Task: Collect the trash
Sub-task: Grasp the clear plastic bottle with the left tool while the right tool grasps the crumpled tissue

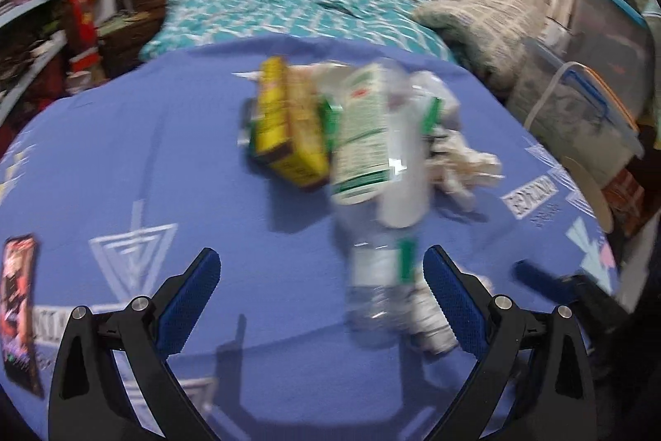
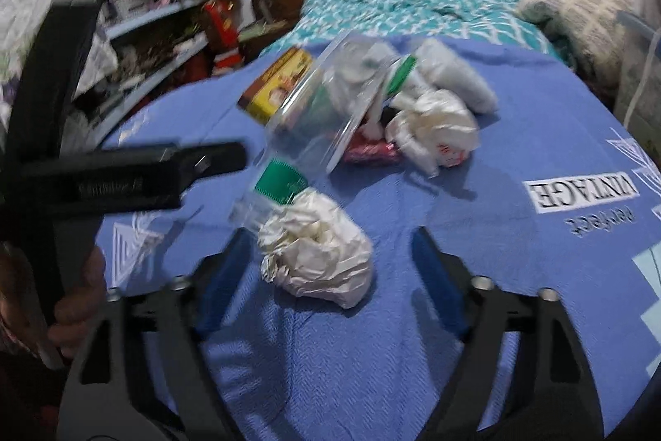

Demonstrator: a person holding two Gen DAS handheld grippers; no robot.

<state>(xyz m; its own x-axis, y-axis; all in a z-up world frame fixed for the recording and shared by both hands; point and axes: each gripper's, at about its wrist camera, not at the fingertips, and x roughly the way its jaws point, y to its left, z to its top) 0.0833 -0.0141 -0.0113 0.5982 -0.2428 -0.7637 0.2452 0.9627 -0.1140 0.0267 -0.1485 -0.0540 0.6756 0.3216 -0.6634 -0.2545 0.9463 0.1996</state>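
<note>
A heap of trash lies on the blue cloth (image 1: 165, 151): a yellow box (image 1: 285, 127), a green and white carton (image 1: 361, 135), a clear plastic bottle (image 1: 384, 267) and crumpled paper (image 1: 462, 164). My left gripper (image 1: 322, 300) is open, with the bottle between its fingers near the right one. In the right wrist view my right gripper (image 2: 330, 275) is open around a crumpled white paper ball (image 2: 318, 259). Behind it lie the clear bottle (image 2: 326, 110), the yellow box (image 2: 277, 81) and a white plastic bag (image 2: 433, 127). The left gripper shows at the left (image 2: 136, 176).
A pink wrapper (image 2: 372, 151) lies under the heap. A dark packet (image 1: 18, 308) lies at the cloth's left edge. A bed with a teal cover (image 1: 281, 3) stands behind. Shelves (image 2: 157, 40) are at the left, plastic bins (image 1: 595, 102) at the right.
</note>
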